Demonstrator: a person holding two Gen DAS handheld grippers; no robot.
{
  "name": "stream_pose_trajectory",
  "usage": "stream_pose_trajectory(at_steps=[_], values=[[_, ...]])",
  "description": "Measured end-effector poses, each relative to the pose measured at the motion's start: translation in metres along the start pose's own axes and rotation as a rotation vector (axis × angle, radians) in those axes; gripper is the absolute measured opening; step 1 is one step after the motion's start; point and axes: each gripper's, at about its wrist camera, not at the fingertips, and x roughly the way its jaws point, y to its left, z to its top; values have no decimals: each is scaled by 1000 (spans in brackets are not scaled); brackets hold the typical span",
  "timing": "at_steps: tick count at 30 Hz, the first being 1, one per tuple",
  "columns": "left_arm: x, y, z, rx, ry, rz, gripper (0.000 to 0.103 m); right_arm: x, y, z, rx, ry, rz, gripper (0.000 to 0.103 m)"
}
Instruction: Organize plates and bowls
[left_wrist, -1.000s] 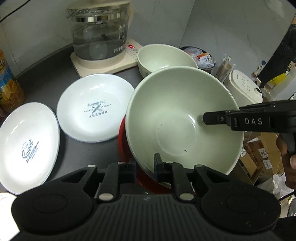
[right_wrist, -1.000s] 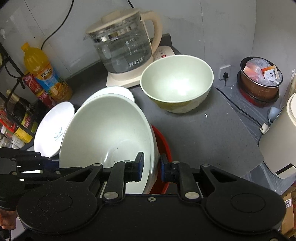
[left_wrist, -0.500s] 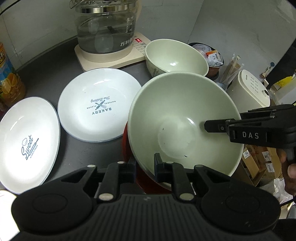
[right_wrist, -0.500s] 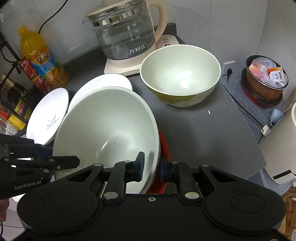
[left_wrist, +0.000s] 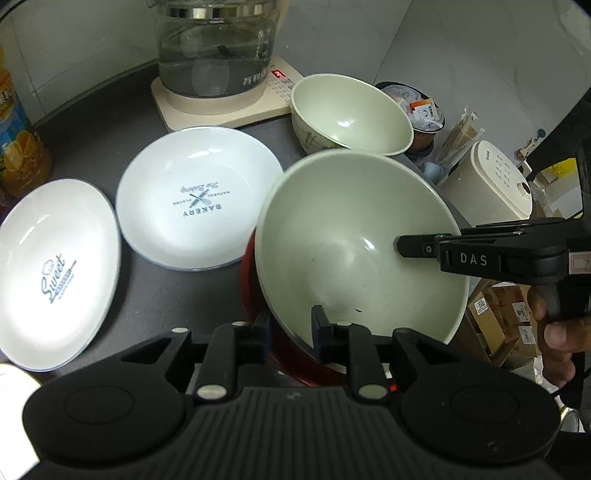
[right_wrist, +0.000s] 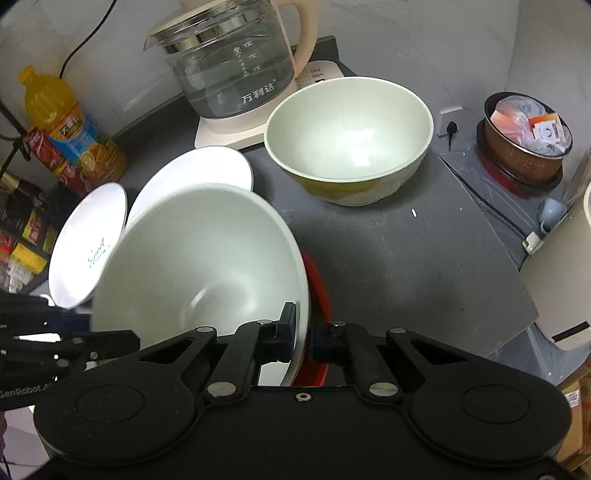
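Matte grey counter (right_wrist: 406, 266), glossy conical pale-green bowl (left_wrist: 351, 236), both grippers.

Left tool (left_wrist: 290, 328), right tool (right_wrist: 301, 334): both clamped, level.

Black ribbed gripper bodies, silver screws, white "DAS" lettering (left_wrist: 473, 259)

Pale greens, whites and one flash of red on a dark grey worktop (right_wrist: 406, 258)

The wide bowl (left_wrist: 351, 236) is pale green inside, red outside; the deep bowl (right_wrist: 351, 136) is cream-green over mustard-yellow patterning; both white plates (left_wrist: 195, 199) carry grey-blue lettering; the juice bottle (right_wrist: 70, 125) is orange.
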Motion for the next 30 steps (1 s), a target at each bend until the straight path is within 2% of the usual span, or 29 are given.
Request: stream_pose_trajectory(at_steps=[4, 9, 16, 23, 30], values=[[-8, 5, -2, 1, -27, 12, 25, 2, 3, 0, 1, -6, -14, 8], [-12, 12, -6, -15, -29, 18, 25, 6, 7, 1, 1, -1, -24, 8], [-16, 14, -6, -19, -37, 21, 26, 1, 6, 1, 47, 21, -2, 18], [-17, 12, -1, -6, -53, 23, 29, -10, 0, -2, 88, 6, 28, 20], [-17, 7, 6, 4, -63, 21, 30, -27, -7, 0, 85, -54, 16, 22]])
